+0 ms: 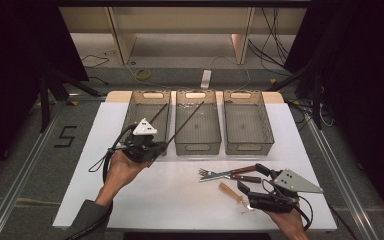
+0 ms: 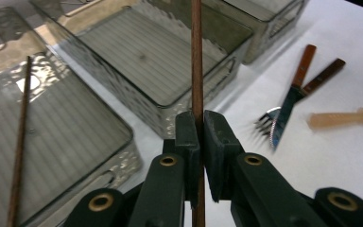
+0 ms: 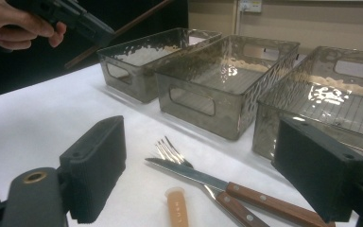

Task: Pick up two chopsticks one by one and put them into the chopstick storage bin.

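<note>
On the white table (image 1: pixel 130 200) the left gripper (image 2: pixel 199 137) has its black, ribbed pads pressed tight on a thin brown chopstick (image 2: pixel 197 71) — a straight, round, dull wooden stick that runs up between the jaws and slants out over the middle bin (image 1: pixel 197 122) in the high view, its far tip above the bin's floor; its lower end is cut off at the bottom of the left gripper view. A second chopstick (image 1: pixel 159 114) of the same dark wood lies slanted in the left bin (image 1: pixel 130 117), leaning toward the far rim, though where its lower end rests is hidden behind the gripper and the hand (image 1: pixel 122 167). All three bins are smoky, see-through plastic with rippled walls, ridged floors and slot handles cut in the ends; the right bin (image 1: pixel 247 122) stands just beside the middle one. Nearer the person, right of centre, a steel fork (image 1: pixel 207 174) and a serrated knife (image 3: pixel 194 174) with riveted reddish wooden handles lie together, the knife's blade crossing the fork's neck. Just beside them lies a small pale orange tube (image 3: pixel 177 210) with faint lettering too blurred to read. The right gripper (image 3: pixel 208 175) hangs low over the table near this cutlery — its jaws stand wide apart with nothing between the pads.
</note>
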### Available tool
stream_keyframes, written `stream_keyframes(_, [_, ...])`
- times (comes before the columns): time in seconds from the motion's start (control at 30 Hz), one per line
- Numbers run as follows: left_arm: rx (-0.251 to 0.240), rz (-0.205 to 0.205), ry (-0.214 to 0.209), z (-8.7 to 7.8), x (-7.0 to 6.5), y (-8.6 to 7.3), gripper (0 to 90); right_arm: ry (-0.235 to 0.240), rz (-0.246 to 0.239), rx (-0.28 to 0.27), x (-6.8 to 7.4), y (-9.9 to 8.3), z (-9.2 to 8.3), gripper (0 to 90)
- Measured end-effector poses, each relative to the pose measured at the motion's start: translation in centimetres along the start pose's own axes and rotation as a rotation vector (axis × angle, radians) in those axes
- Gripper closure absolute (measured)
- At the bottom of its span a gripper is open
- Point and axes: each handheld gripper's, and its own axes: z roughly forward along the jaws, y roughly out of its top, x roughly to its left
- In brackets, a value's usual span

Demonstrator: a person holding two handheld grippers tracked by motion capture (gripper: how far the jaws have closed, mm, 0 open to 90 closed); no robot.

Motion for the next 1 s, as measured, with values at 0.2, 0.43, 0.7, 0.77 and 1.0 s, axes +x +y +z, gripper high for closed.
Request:
stream_keyframes(0.2, [-0.024, -0.041, 0.025, -0.3, 1.5, 0.2, 84.6, 0.0, 0.001, 0.003, 0.0, 0.0, 0.1, 18.2])
stream_keyframes(0.43, [-0.046, -0.088, 0.059, -0.5, 3.8, 0.7, 84.6, -0.002, 0.003, 0.003, 0.0, -0.1, 0.1, 18.3])
stream_keyframes(0.7, [-0.072, -0.159, 0.093, -0.4, 6.5, 0.6, 84.5, -0.004, 0.004, 0.007, -0.1, -0.1, 0.1, 18.2])
stream_keyframes(0.77, [-0.079, -0.175, 0.099, -0.4, 7.1, 0.7, 84.5, -0.003, 0.004, 0.004, -0.1, -0.1, 0.1, 18.2])
stream_keyframes(1.0, [-0.085, -0.2, 0.126, -0.2, 8.3, 1.1, 84.5, 0.003, 0.003, 0.001, 0.0, -0.1, 0.1, 18.3])
